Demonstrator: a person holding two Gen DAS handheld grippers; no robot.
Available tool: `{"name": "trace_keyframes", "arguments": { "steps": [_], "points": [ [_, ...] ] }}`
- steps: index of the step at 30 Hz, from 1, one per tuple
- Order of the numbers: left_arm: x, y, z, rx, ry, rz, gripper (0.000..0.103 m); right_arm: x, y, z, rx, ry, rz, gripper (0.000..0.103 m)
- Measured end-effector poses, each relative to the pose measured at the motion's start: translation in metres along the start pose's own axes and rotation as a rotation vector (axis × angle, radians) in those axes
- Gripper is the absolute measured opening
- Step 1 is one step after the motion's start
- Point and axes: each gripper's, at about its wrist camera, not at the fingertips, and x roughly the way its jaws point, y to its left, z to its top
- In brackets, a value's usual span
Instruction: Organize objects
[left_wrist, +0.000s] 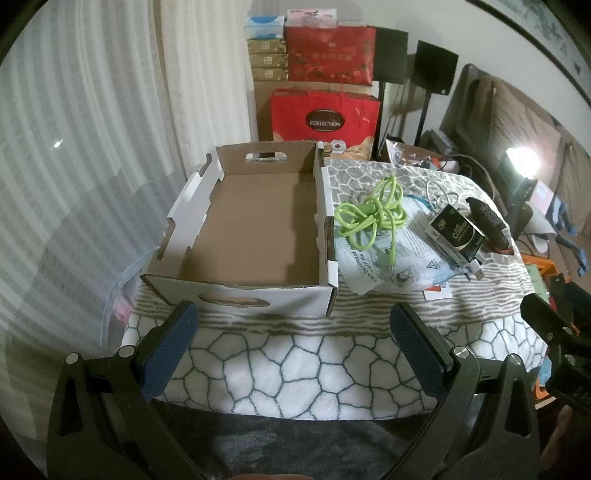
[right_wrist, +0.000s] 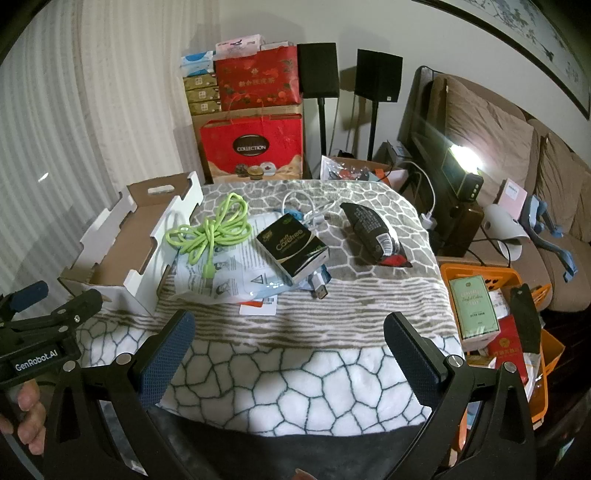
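Cardboard box (left_wrist: 251, 225) sits open-topped on the patterned blanket (left_wrist: 295, 365), at 11 o'clock from the left gripper (left_wrist: 293, 343), nothing visible inside. Green cable (left_wrist: 369, 214) lies tangled just beside the box's right wall, on a printed plastic bag (left_wrist: 388, 266). Black carton (right_wrist: 293, 251) rests on the same bag at 12 o'clock from the right gripper (right_wrist: 288, 350); dark snack pouch (right_wrist: 373, 236) at 1 o'clock, apart from the carton. White USB cable (right_wrist: 314, 214) lies behind the carton. Both grippers hover with fingers spread wide, holding nothing. Orange basket (right_wrist: 550, 347) at 3 o'clock, off the blanket.
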Motion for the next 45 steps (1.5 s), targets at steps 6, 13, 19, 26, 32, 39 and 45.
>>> {"name": "trace_keyframes", "arguments": {
  "steps": [6, 13, 19, 26, 32, 39, 45],
  "points": [
    [0.002, -0.002, -0.002, -0.001, 0.0, 0.0, 0.103, 0.0, 0.0, 0.0, -0.001, 0.0, 0.002, 0.103],
    [0.002, -0.002, -0.002, -0.001, 0.001, 0.001, 0.103, 0.001, 0.001, 0.001, 0.0, 0.0, 0.002, 0.103],
    [0.002, -0.002, -0.002, -0.001, 0.0, 0.001, 0.103, 0.0, 0.003, 0.002, -0.001, -0.002, 0.001, 0.103],
    [0.005, -0.001, 0.0, 0.001, 0.0, 0.003, 0.103, 0.0, 0.0, 0.002, -0.001, -0.001, 0.002, 0.103],
    [0.014, 0.001, 0.005, 0.001, 0.001, 0.009, 0.103, 0.002, 0.004, 0.01, -0.004, 0.003, 0.002, 0.103],
    [0.02, 0.011, 0.016, -0.005, 0.0, 0.004, 0.103, 0.01, 0.0, 0.017, -0.007, 0.002, -0.004, 0.103],
    [0.032, 0.031, 0.032, -0.008, -0.007, 0.02, 0.103, 0.022, -0.007, 0.023, -0.014, 0.007, -0.007, 0.103]
  ]
}}
